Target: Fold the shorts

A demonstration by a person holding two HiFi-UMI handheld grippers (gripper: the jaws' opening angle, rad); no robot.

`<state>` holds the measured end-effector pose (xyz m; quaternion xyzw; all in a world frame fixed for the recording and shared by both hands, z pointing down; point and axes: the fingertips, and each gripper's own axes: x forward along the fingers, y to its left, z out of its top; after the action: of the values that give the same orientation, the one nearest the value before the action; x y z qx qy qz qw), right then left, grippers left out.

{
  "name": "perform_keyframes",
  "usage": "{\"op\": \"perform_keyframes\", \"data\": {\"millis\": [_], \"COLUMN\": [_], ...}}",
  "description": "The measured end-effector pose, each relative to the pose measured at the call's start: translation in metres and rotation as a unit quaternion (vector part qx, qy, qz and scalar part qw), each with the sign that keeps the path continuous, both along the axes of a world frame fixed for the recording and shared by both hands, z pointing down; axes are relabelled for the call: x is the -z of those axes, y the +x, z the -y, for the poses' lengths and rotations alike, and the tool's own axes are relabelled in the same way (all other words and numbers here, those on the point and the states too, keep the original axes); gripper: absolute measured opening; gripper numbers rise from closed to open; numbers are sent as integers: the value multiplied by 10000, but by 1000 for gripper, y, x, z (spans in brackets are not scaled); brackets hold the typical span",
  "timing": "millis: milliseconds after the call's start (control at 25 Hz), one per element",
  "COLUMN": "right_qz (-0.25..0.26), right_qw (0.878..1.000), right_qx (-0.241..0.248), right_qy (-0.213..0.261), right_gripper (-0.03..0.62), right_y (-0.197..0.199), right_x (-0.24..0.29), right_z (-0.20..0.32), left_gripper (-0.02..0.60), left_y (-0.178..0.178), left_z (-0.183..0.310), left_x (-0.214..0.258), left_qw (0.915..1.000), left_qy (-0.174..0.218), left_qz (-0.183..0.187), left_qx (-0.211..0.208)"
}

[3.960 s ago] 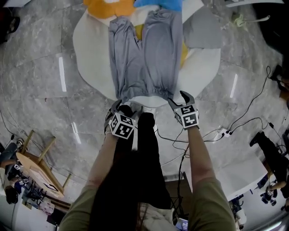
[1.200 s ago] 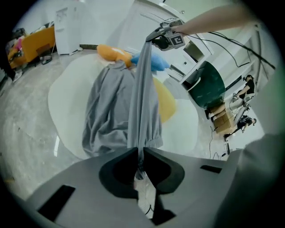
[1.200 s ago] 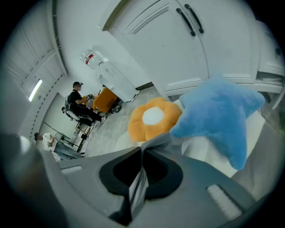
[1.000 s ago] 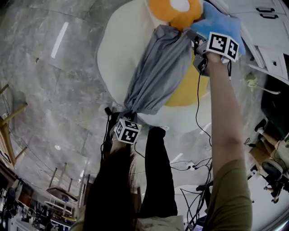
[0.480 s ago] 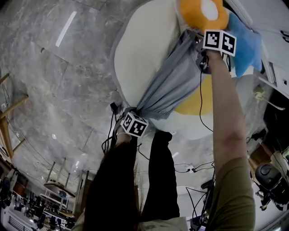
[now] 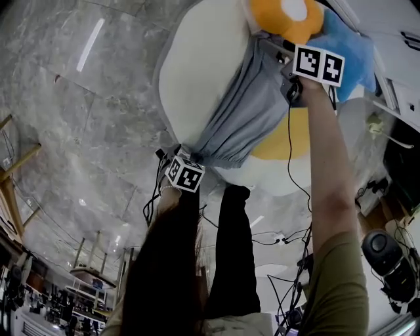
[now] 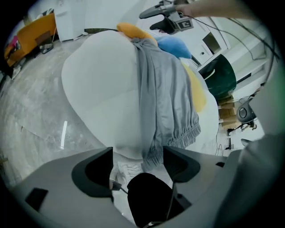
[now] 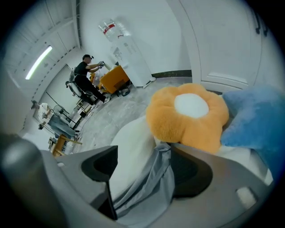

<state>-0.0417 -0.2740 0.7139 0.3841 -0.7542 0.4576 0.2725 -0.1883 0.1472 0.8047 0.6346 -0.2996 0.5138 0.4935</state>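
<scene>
The grey shorts (image 6: 243, 108) lie folded lengthwise in a long strip across the round white table (image 6: 197, 72). My left gripper (image 6: 187, 156) is at the elastic waistband end by the table's near edge. Its jaws have just been opening and stand open, with the waistband (image 7: 153, 156) between them beside the right jaw. My right gripper (image 6: 281, 58) is at the leg end, against the orange flower cushion (image 6: 285, 16). Its jaws have also just been opening; the loose cloth (image 8: 147, 182) lies between them, against the right jaw only.
A blue cushion (image 6: 357, 49) and a yellow one (image 6: 282, 141) lie on the table beside the shorts. Cables (image 6: 289, 230) trail over the marble floor near the person's black-trousered legs (image 6: 230, 262). White cabinets (image 6: 400, 72) stand at right. A person (image 8: 87, 73) works far off.
The shorts, pulled taut in the air between both grippers a second ago, have sunk onto the table. Both hands came down with them, and both pairs of jaws have opened.
</scene>
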Motion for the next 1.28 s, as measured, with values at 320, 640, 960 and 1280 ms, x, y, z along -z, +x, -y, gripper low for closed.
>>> {"op": "perform_keyframes", "data": {"millis": [320,640,960,1280], "right_qz": [-140,-38,-373,-839], "right_qw": [9971,9720,9688,9655], "right_qx": [-417,-1206,-1516,-971], "right_qy": [-614,-2018,-1924,-2267], "right_gripper": [364,364,360,250], "right_y": [72,52,17,18], "right_x": [-4,-62,-90,-96], "right_z": [-191,-416,-440,-446], "left_gripper": [347,347,347,346], "left_y": [-9,2,5,8], "left_z": [-4,-6,-6,-9], "left_x": [14,-1,-14,-19], "left_qw": [9997,9970,9963,9974], "left_qy": [-36,-155,-183,-161], "left_qz": [-180,-266,-205,-33], "left_qx": [-185,-709,-811,-707]}}
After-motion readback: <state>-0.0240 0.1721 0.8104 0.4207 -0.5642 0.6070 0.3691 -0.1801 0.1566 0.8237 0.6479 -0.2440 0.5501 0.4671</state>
